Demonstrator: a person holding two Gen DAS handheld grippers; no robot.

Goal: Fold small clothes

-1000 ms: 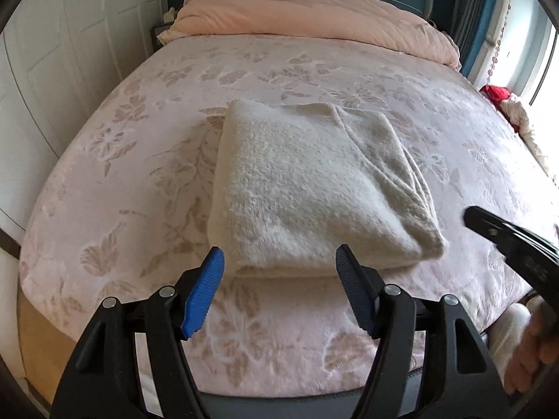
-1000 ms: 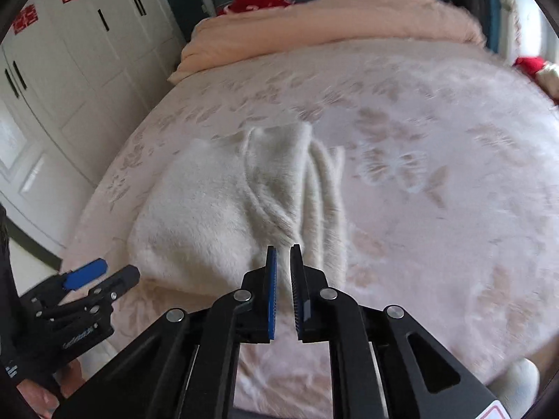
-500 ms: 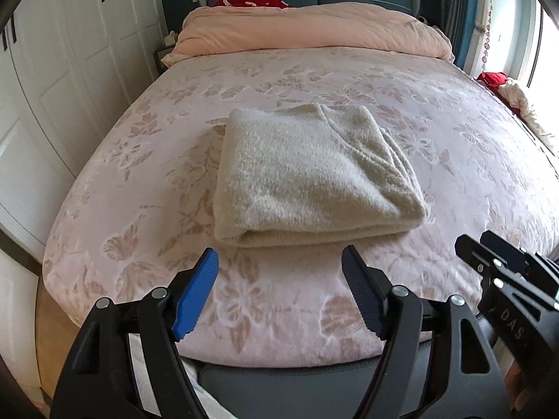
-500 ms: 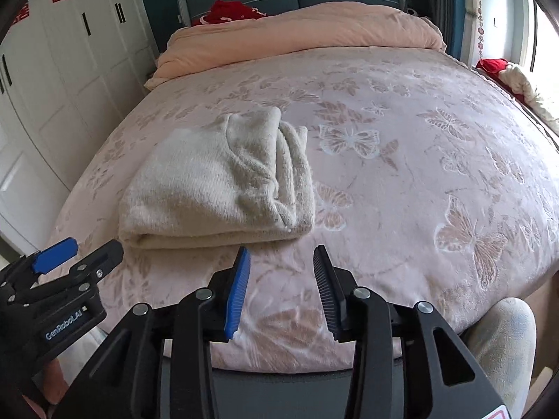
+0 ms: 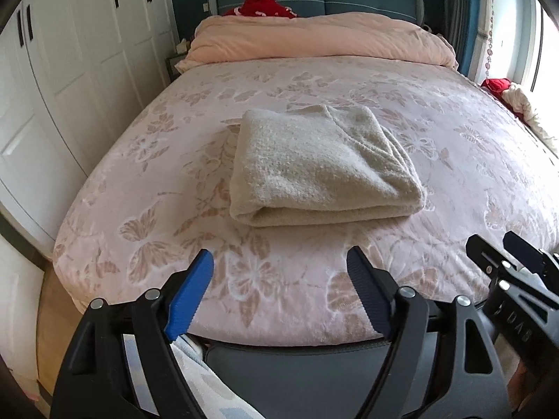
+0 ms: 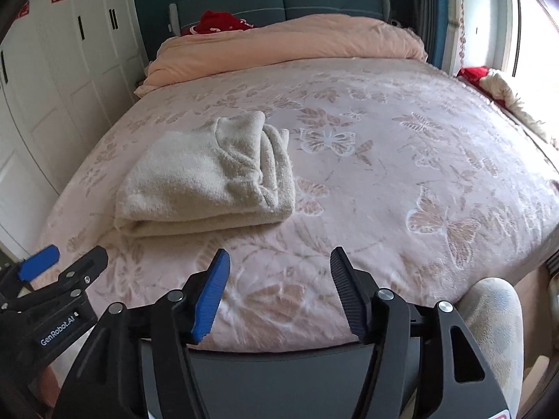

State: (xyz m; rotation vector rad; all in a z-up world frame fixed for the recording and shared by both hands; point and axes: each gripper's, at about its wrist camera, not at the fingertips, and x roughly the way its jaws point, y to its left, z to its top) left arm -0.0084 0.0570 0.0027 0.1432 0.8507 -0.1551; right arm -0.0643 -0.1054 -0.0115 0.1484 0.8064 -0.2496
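Observation:
A cream fuzzy garment (image 5: 321, 167) lies folded into a thick rectangle on the pink flowered bedspread (image 5: 314, 80); it also shows in the right wrist view (image 6: 209, 178), left of centre. My left gripper (image 5: 279, 279) is open and empty, held back over the bed's near edge, well short of the garment. My right gripper (image 6: 279, 279) is open and empty, also at the near edge, to the right of the garment. Each gripper shows in the other's view: the right one (image 5: 513, 258) and the left one (image 6: 63, 262).
A rolled peach duvet (image 5: 314, 38) lies across the head of the bed with a red item (image 5: 262, 3) behind it. White wardrobe doors (image 5: 52, 70) line the left side. Red and white cloth (image 6: 496, 83) sits at the right by the window.
Both grippers have pulled back from the garment toward the bed's near edge. The right gripper, shut one second ago, has opened wide. The folded garment has stayed in place.

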